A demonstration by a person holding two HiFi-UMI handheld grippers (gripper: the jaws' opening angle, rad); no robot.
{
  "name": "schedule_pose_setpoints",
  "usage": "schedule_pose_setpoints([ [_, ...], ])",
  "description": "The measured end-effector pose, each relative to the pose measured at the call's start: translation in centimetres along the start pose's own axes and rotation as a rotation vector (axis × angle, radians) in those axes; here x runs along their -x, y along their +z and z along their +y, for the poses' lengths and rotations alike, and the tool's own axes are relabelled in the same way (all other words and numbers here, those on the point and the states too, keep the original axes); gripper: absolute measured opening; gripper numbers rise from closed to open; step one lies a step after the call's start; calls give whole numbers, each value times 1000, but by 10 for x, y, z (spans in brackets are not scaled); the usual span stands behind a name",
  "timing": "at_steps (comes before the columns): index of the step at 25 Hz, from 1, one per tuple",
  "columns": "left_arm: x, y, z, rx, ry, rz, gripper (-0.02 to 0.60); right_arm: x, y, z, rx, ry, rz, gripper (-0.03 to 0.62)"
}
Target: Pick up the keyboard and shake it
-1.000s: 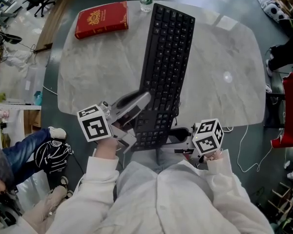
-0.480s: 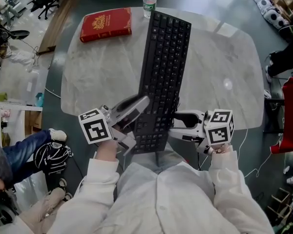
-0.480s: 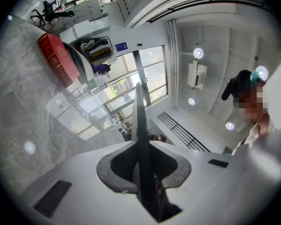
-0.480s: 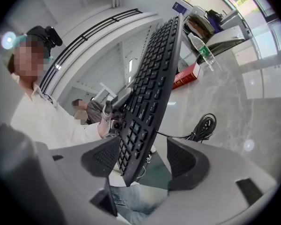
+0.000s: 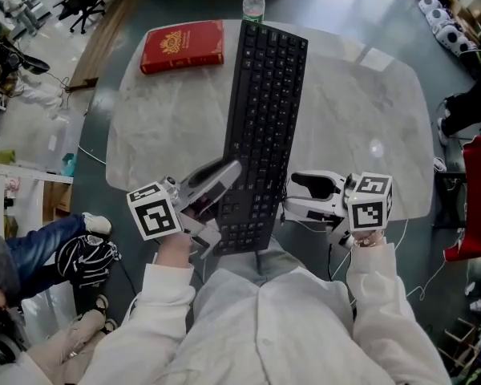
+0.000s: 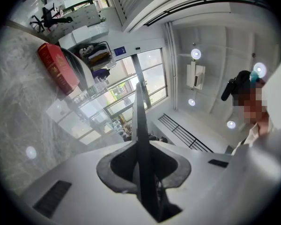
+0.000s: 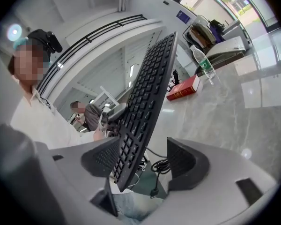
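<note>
Keyboard (image 5: 263,127), blk: L hand-held gripper (image 5: 223,203) pinching its left edge. R hand-held gripper (image 5: 289,195) spread, kbd's right edge between jaws, unclamped. Table (image 5: 361,111): red book (image 5: 184,45), bottle (image 5: 254,1).

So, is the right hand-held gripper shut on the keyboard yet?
Open: the keyboard sits between the jaws of the right hand-held gripper, with a clear gap on one side.

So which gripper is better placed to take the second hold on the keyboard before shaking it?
Right. The right gripper has its jaws open around the keyboard at its near right edge, not pressing, so it only needs to close. The left gripper is shut on the near left edge.
</note>
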State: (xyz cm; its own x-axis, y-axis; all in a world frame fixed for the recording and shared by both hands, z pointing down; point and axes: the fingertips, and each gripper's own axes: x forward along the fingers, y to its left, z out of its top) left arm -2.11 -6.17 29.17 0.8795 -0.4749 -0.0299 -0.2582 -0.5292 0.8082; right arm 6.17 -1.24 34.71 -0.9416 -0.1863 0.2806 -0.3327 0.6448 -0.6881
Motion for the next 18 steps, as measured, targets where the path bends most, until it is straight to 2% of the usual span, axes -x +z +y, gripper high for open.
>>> schedule_pose_setpoints([
  [10, 0, 1, 1, 13, -13, 8, 74, -18, 67, -21, 12, -25, -157, 299],
  [18, 0, -1, -2, 19, -22, 13, 74, -27, 91, -17, 4, 30, -229, 299],
])
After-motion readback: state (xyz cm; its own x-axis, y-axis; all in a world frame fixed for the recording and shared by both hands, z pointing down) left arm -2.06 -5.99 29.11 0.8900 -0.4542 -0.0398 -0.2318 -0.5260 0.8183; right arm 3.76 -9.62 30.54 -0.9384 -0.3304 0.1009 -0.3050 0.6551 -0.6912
